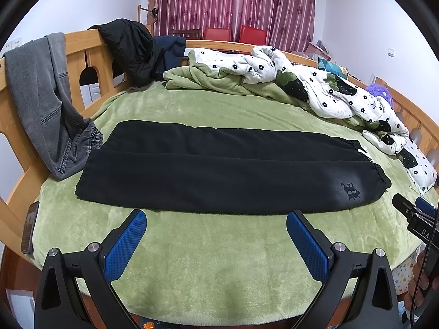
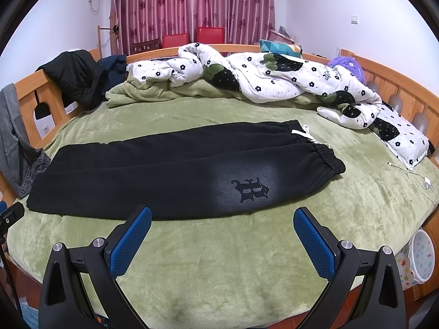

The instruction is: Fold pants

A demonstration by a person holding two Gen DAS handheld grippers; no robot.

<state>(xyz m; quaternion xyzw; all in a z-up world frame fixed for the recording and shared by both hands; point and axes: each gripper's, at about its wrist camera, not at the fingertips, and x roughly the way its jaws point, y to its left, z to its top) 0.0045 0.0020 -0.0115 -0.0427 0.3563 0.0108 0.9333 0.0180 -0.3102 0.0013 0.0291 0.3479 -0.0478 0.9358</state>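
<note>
The pants (image 1: 214, 167) lie flat on the bed (image 1: 219, 246), folded lengthwise, one leg on the other, waistband (image 2: 326, 153) to the right. A bare strip of green cover runs between their near edge and the bed's front edge. Jeans (image 1: 46, 104) hang over the wooden rail at the left, just beside the leg ends; a rumpled quilt (image 2: 288, 82) fills the far side. Both the left tool (image 1: 216, 224) and the right tool (image 2: 222, 222) hover over that strip, jaws spread wide, holding nothing, just short of the pants.
</note>
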